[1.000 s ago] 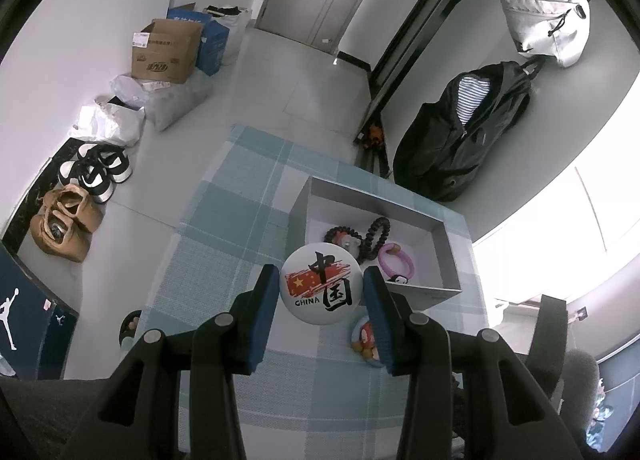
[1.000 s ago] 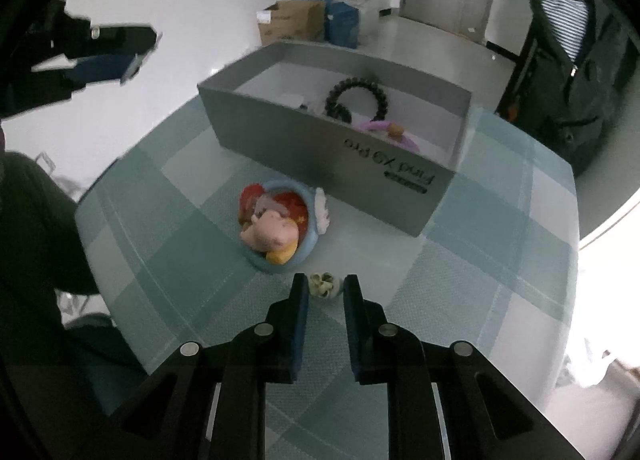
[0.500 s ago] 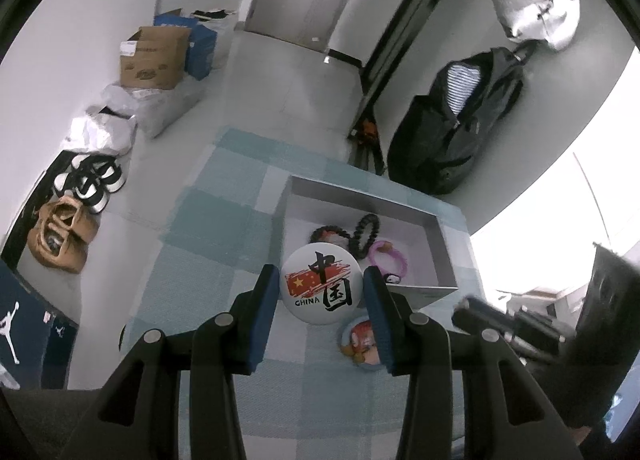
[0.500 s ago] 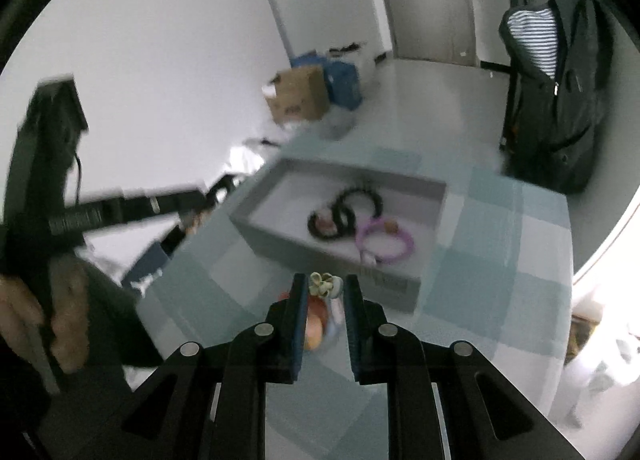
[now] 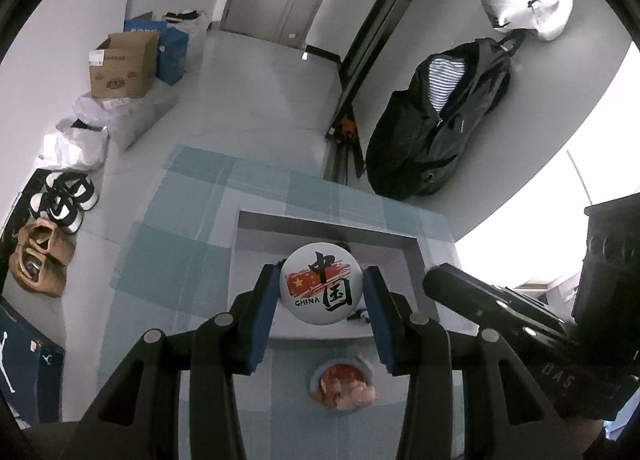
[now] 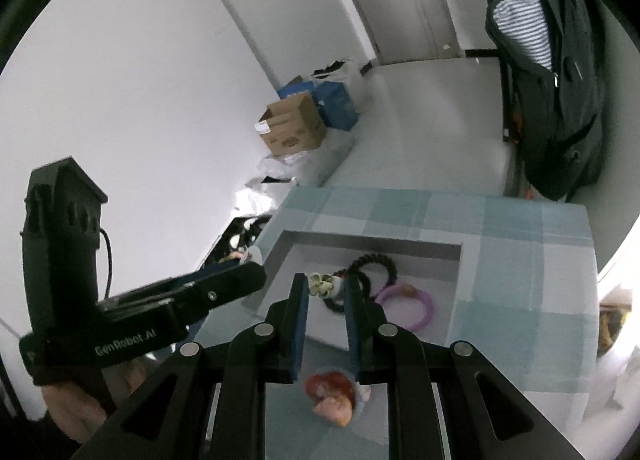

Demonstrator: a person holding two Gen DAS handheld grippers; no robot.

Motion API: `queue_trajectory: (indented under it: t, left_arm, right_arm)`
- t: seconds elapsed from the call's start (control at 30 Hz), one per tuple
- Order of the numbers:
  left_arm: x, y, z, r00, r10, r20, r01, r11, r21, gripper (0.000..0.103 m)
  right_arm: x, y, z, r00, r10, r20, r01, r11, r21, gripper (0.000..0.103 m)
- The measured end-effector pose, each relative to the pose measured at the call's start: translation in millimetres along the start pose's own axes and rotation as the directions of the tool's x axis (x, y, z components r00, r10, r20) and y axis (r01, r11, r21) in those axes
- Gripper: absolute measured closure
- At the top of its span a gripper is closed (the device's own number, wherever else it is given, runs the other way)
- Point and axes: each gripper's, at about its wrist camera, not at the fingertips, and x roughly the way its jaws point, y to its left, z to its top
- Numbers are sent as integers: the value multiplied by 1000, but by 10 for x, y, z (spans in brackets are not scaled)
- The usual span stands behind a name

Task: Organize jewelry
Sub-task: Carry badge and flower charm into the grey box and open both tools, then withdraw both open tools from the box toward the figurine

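Both loads above the gray box (image 6: pixel 460 260)

Left gripper (image 5: pixel 322 292) clamps the round badge (image 5: pixel 320 284); right gripper (image 6: pixel 325 287) pinches a pale flower trinket (image 6: pixel 322 285) — each over the box's near wall.

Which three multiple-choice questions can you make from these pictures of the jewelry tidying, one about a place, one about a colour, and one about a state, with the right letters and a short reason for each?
1. Where does the cartoon figure badge lie?
A. inside the grey box
B. on the checked cloth, in front of the grey box
C. on the floor by the shoes

2. What colour is the plain ring in the grey box?
A. purple
B. green
C. yellow

3. What does the left gripper do?
A. it stands open and empty
B. it is shut on the round white badge
C. it is shut on a black bracelet

Answers:
1 B: the right wrist view shows it on the checked cloth, outside the box wall.
2 A: it lies there beside the black beaded bracelets.
3 B: both pads press the edges of the round white badge.
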Motion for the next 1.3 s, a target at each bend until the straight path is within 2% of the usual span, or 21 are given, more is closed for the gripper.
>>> queue_trajectory:
  t: [0.13,0.33,0.47,0.73,1.1,1.2,1.23,1.3]
  left_arm:
    - [135,21,60,999,-19,-38,17,999,-33,65]
    - [297,19,101,998,-10,-60,8,999,-34,65]
    - [384,45,112,997,-18,-81,14,999,-46,65]
    - [525,90,123,992,-25,-122,18,998,-61,65]
    - [536,74,176,993,2,-117,-12,997,-80,65]
    - [519,74,176,994,7,-111,-15,997,-73,59]
    - [496,62,169,995,2,-103,-9,998,-64,51]
    - [460,42,157,996,3,-88,-7,999,-46,46]
  right_arm:
    - [101,-62,70,1000,9,-12,-9,999,34,86]
    - [244,-181,136,1000,1,-30,0,998,61,86]
    - [394,-294,134,997,2,-77,6,995,104,86]
    - [510,-444,171,996,-19,-92,32,989,142,86]
    - [515,-513,183,995,-25,-96,41,984,172,84]
    - [489,-525,168,995,-29,-92,45,983,176,66]
    - [474,-525,164,996,-27,-86,42,983,177,65]
    - [433,-520,159,997,-29,-73,42,984,171,63]
